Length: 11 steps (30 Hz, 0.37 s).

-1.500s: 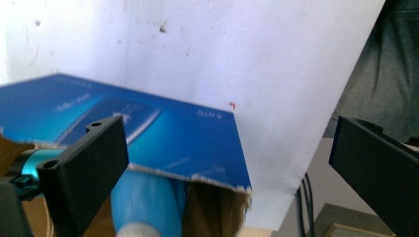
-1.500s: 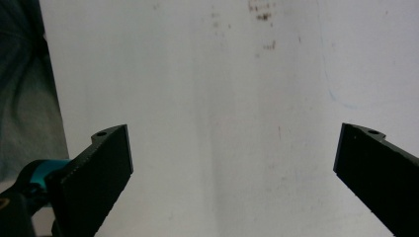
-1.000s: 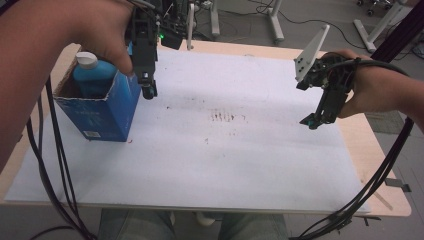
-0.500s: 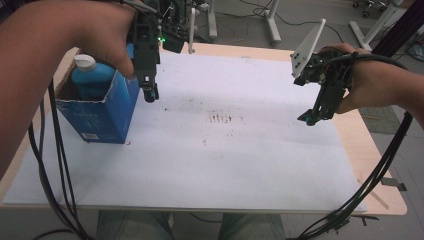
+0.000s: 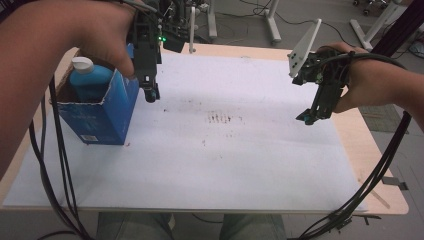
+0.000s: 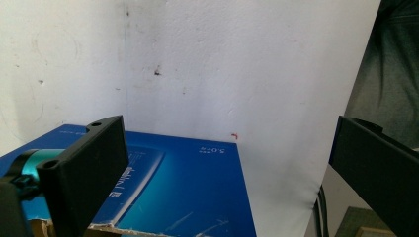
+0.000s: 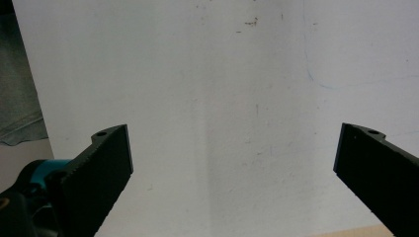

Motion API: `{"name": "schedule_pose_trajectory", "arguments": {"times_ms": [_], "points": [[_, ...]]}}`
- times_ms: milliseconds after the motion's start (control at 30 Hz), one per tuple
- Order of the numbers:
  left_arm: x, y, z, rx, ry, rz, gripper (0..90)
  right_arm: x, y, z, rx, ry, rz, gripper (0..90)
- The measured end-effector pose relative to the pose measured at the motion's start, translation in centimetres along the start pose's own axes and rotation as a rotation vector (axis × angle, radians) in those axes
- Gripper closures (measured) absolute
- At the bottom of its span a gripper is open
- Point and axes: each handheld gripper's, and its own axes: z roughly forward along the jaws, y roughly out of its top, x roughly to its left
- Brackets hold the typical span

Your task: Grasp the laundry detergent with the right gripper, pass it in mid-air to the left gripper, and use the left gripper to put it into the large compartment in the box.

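Here, one blue box (image 5: 102,112), one bottle (image 5: 89,80) inside, left tool (image 5: 150,95) gaping, right tool (image 5: 306,119) gaping.

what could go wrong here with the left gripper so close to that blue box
The left gripper hangs open right beside the blue box, so a sideways nudge could shove or tip the tall open carton. The bottle stands loosely inside with its white cap above the torn rim, so it may wobble if the box shifts. The left gripper's cables trail by the box and could snag it.
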Motion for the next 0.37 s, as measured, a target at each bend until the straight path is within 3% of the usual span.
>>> {"name": "schedule_pose_trajectory", "arguments": {"times_ms": [367], "points": [[-0.26,-0.01,-0.05,0.004,0.005,-0.004,1.7,0.21,0.04,-0.06,-0.001,-0.006,-0.001,0.6]]}}
